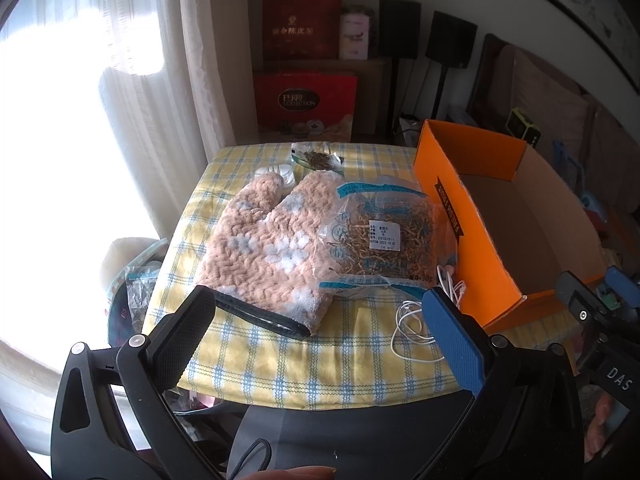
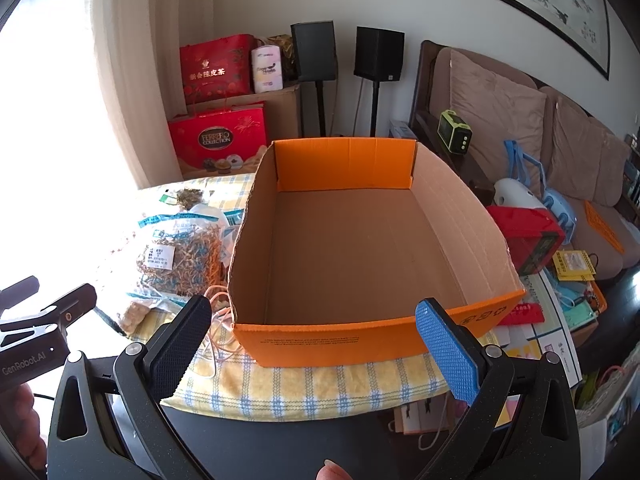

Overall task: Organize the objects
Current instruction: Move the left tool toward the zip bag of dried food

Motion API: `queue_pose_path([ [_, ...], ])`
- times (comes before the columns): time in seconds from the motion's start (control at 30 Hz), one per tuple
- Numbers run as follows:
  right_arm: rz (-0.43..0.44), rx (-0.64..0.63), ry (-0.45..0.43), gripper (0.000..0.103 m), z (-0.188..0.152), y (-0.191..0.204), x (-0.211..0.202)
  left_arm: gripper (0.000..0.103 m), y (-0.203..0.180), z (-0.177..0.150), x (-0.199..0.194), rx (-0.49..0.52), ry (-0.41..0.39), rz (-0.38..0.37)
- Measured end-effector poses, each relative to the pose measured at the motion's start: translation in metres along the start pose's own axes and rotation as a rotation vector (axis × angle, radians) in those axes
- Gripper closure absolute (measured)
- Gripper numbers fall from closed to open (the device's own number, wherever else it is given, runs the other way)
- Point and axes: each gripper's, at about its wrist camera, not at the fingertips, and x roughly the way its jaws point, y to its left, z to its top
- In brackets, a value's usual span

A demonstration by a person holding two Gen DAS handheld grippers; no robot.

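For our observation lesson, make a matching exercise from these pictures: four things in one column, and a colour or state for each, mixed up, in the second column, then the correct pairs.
Things:
1. cardboard box
2. oven mitt
3. earphone cable
4. herb bag

Descriptions:
A. white, loosely coiled
B. clear plastic, dried strands inside
C. orange outside, nothing inside
D. fluffy, tan with pale patches

Pairs: 1-C, 2-D, 3-A, 4-B

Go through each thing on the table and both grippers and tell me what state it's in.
Box: open, empty.
Mitt: lying flat.
Herb bag: sealed, overlapping the mitt's edge.
Earphone cable: loose, tangled beside the box.
Left gripper: open, holding nothing.
Right gripper: open, holding nothing.
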Motion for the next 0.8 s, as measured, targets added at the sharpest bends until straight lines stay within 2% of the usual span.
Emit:
queue_pose_path([
  [0.47,-0.031,0.003,0.004,0.0,0.006,-0.013,0.005,0.0,-0.004,0.008,0.009,0.025,-0.003,0.019],
  [0.8,-0.114,0.015,0.027,0.0,0.018,-0.059,0.025,0.0,0.001,0.027,0.019,0.078,-0.06,0.036],
])
